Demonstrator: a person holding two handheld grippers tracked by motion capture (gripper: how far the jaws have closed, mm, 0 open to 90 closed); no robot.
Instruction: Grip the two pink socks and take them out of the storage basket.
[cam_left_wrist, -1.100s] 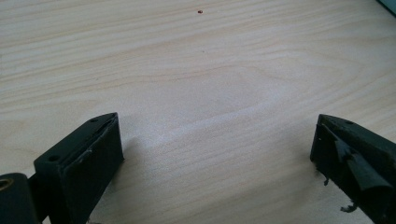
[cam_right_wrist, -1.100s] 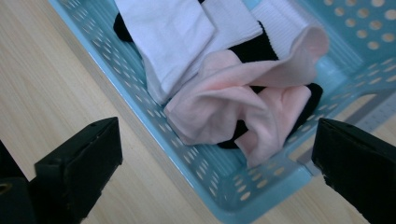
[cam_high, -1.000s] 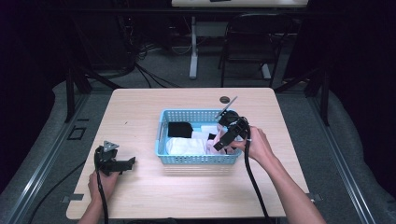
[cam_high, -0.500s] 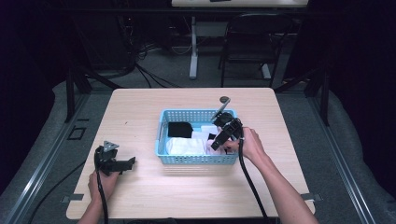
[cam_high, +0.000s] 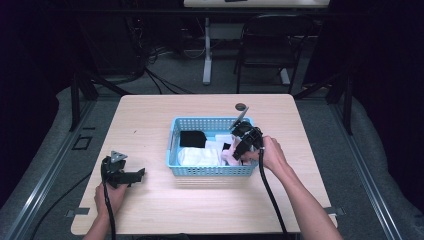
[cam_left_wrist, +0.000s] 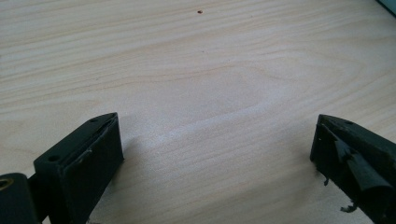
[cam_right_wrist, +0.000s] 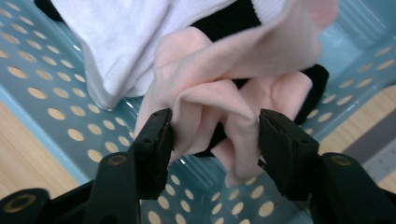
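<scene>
Pinching the pink cloth (cam_right_wrist: 219, 116) between my right gripper (cam_right_wrist: 215, 135) jaws, I have it bunched at the right end of the blue basket (cam_high: 210, 171), beside a white cloth (cam_high: 200, 156) and a black one (cam_high: 192, 138). It sits straight ahead of these jaws, so I judge lifting comes next. My left gripper (cam_left_wrist: 215, 154) rests with jaws wide apart near the table's (cam_high: 150, 115) front-left corner, well away.
</scene>
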